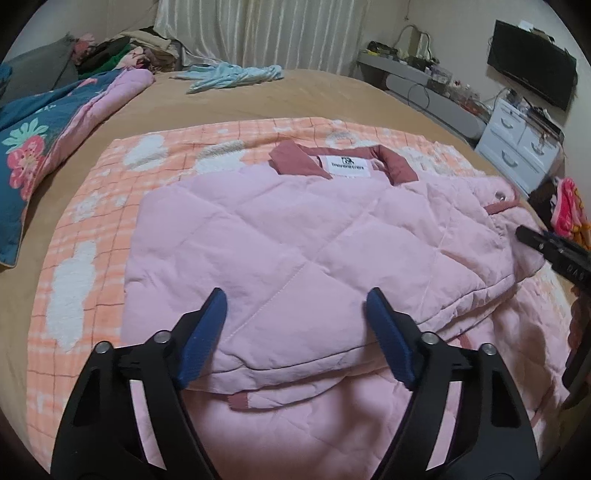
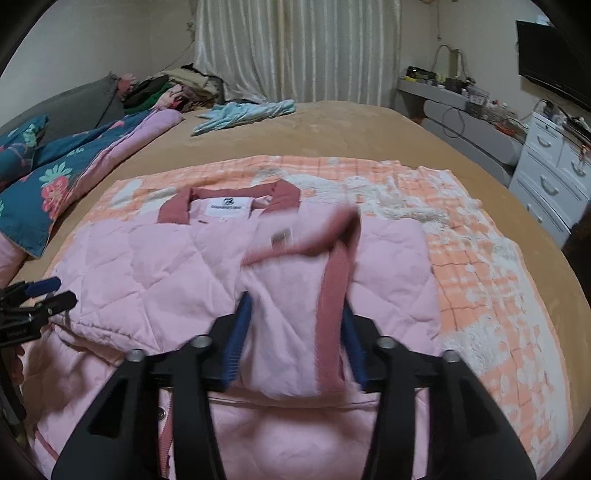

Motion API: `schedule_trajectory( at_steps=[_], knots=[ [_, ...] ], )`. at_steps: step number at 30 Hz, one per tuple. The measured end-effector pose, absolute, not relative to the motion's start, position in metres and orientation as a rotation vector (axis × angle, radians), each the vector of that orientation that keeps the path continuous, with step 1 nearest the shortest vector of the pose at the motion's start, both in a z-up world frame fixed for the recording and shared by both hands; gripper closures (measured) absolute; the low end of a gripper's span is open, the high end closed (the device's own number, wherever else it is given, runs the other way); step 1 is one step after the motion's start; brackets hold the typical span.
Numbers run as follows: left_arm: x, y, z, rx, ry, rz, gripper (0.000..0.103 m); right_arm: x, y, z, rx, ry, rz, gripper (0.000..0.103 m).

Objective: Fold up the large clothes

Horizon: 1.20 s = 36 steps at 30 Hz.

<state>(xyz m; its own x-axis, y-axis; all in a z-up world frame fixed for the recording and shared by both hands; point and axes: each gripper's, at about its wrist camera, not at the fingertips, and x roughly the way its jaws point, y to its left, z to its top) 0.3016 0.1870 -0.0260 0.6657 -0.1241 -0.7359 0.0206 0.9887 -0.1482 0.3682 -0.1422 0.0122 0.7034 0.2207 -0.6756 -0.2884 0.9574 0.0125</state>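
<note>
Lying on an orange checked blanket (image 1: 92, 221) on the bed (image 1: 295, 96), the pink quilted jacket (image 1: 295, 229) has its dark pink collar (image 1: 295, 158) at the far end. We hold our left claw (image 1: 295, 295) just above its near fold, jaws set wide and nothing between the blue pads (image 1: 203, 332). Our right claw (image 2: 295, 299) has its jaws partly apart around a blurred flap of the jacket edged in dark pink trim (image 2: 332, 314); we cannot tell whether the pads press it. A light blue garment (image 1: 229, 75) lies well apart near the curtain (image 1: 258, 29).
</note>
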Motion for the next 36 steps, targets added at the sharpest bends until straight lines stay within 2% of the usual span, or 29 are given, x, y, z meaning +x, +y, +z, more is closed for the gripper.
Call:
schedule_trajectory(
  at_steps=[1,7,10,13,17,23,27,36],
  knots=[
    [0.302,0.186,-0.028,-0.124,0.848,-0.081,0.036,0.367,-0.146,0.013,-0.083,0.734,0.267,0.046],
    [0.307,0.196,-0.048,-0.19,0.916,-0.088,0.034,0.356,-0.147,0.021,-0.061,0.72,0.289,0.039],
    [0.307,0.2,-0.053,-0.214,0.925,-0.084,0.034,0.348,-0.134,0.024,-0.08,0.72,0.333,0.031],
    [0.307,0.199,-0.054,-0.206,0.926,-0.08,0.034,0.341,-0.114,0.023,-0.116,0.73,0.386,0.03],
    [0.306,0.199,-0.055,-0.21,0.93,-0.079,0.034,0.339,-0.089,0.02,-0.141,0.748,0.446,0.02],
    [0.307,0.2,-0.055,-0.211,0.93,-0.081,0.034,0.349,-0.062,0.003,-0.177,0.817,0.458,0.016],
    [0.307,0.2,-0.055,-0.208,0.931,-0.081,0.034,0.372,-0.063,-0.038,-0.178,0.966,0.363,0.013],
    [0.306,0.196,-0.052,-0.195,0.93,-0.071,0.034,0.375,-0.068,-0.059,-0.104,0.951,0.34,0.011]
  ],
)
